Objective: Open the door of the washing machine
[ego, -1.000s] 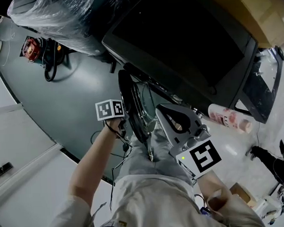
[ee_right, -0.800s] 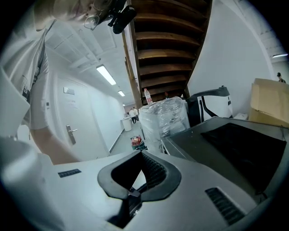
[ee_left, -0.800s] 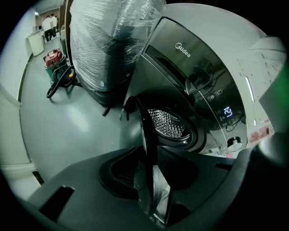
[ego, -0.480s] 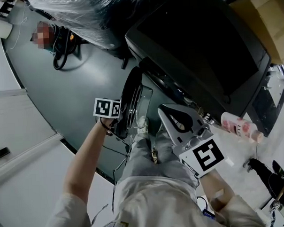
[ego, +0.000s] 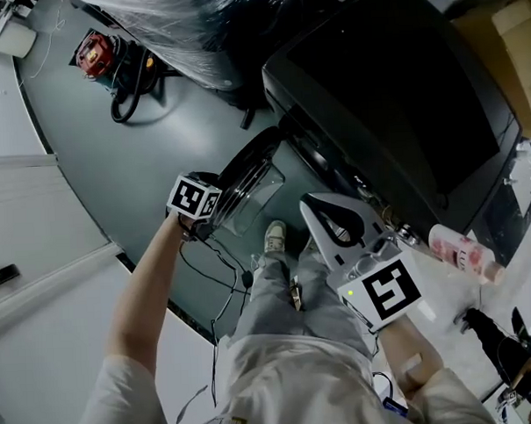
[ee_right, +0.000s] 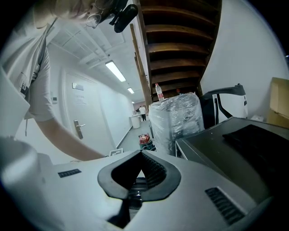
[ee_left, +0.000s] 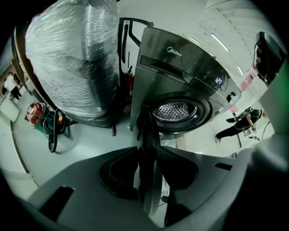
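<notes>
Washer (ee_left: pixel 180 58): dark grey body, satin sheen. Drum (ee_left: pixel 176 109): shiny perforated metal. Door (ego: pixel 247 185): clear glossy bowl (glass or plastic, can't tell). Bundle (ee_left: pixel 72 58): crinkly clear plastic film. Floor (ego: pixel 95 126): smooth, slight sheen. Left gripper (ee_left: pixel 146 151): matt dark plastic. Right gripper (ee_right: pixel 141 152): matt pale plastic. Stairs (ee_right: pixel 180 45): bare wood.

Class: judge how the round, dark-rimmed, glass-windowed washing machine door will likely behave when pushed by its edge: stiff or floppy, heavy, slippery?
The round dark-rimmed glass door will probably be stiff, swinging as one piece on the grey washing machine. It bulges deep in clear glass, which suggests some weight. The left gripper clamps only its thin, smooth edge, so slipping seems possible.
</notes>
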Demonstrator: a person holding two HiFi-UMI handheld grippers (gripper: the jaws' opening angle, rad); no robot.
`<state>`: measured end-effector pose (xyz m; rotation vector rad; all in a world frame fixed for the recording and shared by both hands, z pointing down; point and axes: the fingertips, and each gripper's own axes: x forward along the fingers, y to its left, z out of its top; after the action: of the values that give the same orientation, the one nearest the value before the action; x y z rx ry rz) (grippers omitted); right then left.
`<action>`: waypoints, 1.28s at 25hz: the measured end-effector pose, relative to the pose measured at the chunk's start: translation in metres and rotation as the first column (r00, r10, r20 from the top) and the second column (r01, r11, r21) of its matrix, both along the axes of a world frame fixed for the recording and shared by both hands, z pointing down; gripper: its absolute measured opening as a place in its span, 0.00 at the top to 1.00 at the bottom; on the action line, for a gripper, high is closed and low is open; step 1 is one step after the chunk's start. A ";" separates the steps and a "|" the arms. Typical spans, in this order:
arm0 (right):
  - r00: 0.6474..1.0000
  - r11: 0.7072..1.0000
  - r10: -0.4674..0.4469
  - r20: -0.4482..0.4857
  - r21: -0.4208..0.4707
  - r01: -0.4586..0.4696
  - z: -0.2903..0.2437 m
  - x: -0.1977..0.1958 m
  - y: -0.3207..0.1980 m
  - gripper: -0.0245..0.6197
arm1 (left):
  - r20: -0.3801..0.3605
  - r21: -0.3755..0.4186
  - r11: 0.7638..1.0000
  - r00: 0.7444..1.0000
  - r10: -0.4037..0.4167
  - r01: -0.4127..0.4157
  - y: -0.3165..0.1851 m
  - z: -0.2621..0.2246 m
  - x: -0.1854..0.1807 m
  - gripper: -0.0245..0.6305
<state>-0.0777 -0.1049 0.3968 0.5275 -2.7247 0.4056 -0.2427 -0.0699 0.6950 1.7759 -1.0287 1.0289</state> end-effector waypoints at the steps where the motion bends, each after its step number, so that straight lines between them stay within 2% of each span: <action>1: 1.000 1.000 0.000 0.004 -0.004 0.000 0.001 -0.003 0.000 0.92 | -0.004 0.016 0.999 1.000 0.029 -0.029 -0.002 0.001 -0.003 0.74; 4: 1.000 1.000 -0.002 0.000 -0.017 0.002 0.008 -0.011 0.001 0.92 | -0.035 0.055 0.995 0.996 0.086 -0.084 -0.006 0.002 -0.010 0.74; 9: 1.000 1.000 -0.006 0.014 -0.027 0.006 0.013 -0.026 -0.002 0.92 | -0.023 0.059 0.982 0.983 0.181 -0.180 -0.011 0.003 -0.024 0.74; 14: 1.000 1.000 -0.003 0.024 -0.024 0.004 0.013 -0.033 -0.006 0.92 | 0.020 0.058 0.964 0.966 0.258 -0.259 -0.018 0.002 -0.033 0.74; 19: 1.000 1.000 -0.003 0.000 -0.025 0.003 0.020 -0.031 -0.007 0.92 | 0.071 0.064 0.956 0.957 0.283 -0.287 -0.024 0.003 -0.042 0.74; 25: 1.000 0.999 0.019 0.015 -0.031 -0.018 0.020 -0.035 -0.008 0.92 | 0.107 0.074 0.961 0.960 0.257 -0.266 -0.029 0.004 -0.049 0.74; 29: 0.999 0.999 0.029 0.024 -0.020 -0.029 0.013 -0.036 -0.008 0.92 | 0.123 0.115 0.981 0.982 0.144 -0.158 -0.030 0.000 -0.054 0.73; 32: 0.999 1.000 0.030 0.025 -0.004 -0.030 0.005 -0.034 -0.007 0.92 | 0.137 0.165 0.982 0.988 0.070 -0.093 -0.027 -0.010 -0.057 0.71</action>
<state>-0.1119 -0.1118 0.4018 0.5667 -2.7425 0.4270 -0.2993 -0.0968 0.6850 1.9232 -1.1628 1.1498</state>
